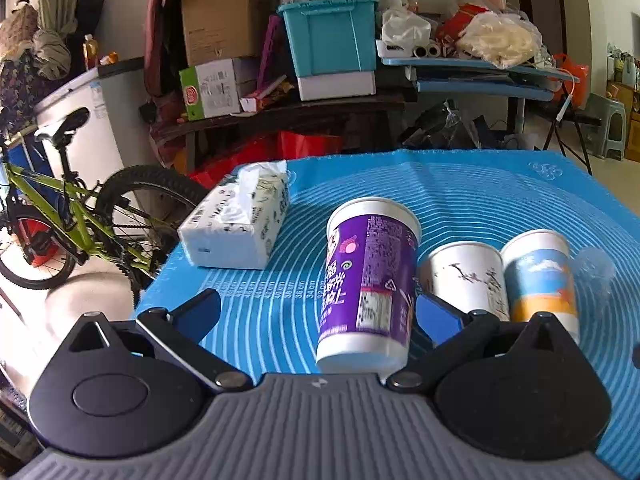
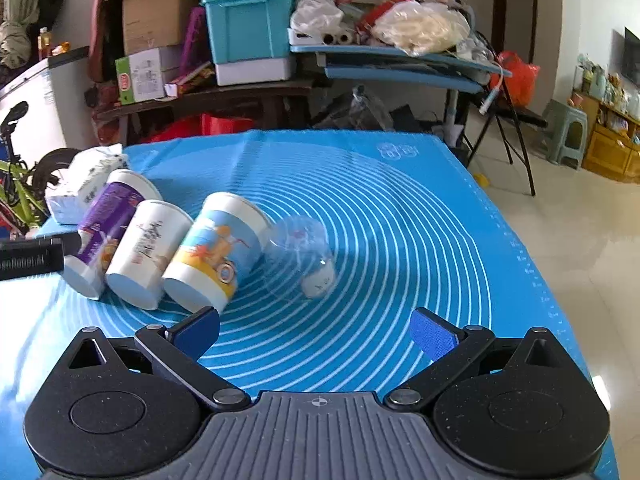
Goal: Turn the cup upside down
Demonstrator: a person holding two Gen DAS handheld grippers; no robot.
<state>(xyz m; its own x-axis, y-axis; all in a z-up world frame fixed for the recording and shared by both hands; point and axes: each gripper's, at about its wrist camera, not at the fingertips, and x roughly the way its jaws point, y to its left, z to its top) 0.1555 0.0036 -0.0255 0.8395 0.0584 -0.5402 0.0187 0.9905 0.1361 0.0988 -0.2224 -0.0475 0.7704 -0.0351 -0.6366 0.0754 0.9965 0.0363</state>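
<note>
Three paper cups stand upright in a row on the blue mat (image 1: 500,200): a tall purple cup (image 1: 368,280), a white cup with ink drawings (image 1: 468,280) and a blue and orange cup (image 1: 540,280). My left gripper (image 1: 320,312) is open, and the purple cup stands between its fingers near the right finger (image 1: 436,316). In the right wrist view the purple cup (image 2: 104,220), the white cup (image 2: 148,248) and the blue and orange cup (image 2: 220,248) stand at left, with a clear plastic cup (image 2: 300,256) beside them. My right gripper (image 2: 316,332) is open and empty, nearer than the clear cup.
A tissue pack (image 1: 240,220) lies at the mat's far left corner. A green bicycle (image 1: 60,220) stands left of the table. A cluttered shelf with a teal bin (image 1: 332,36) is behind. The floor drops off right of the mat (image 2: 580,240).
</note>
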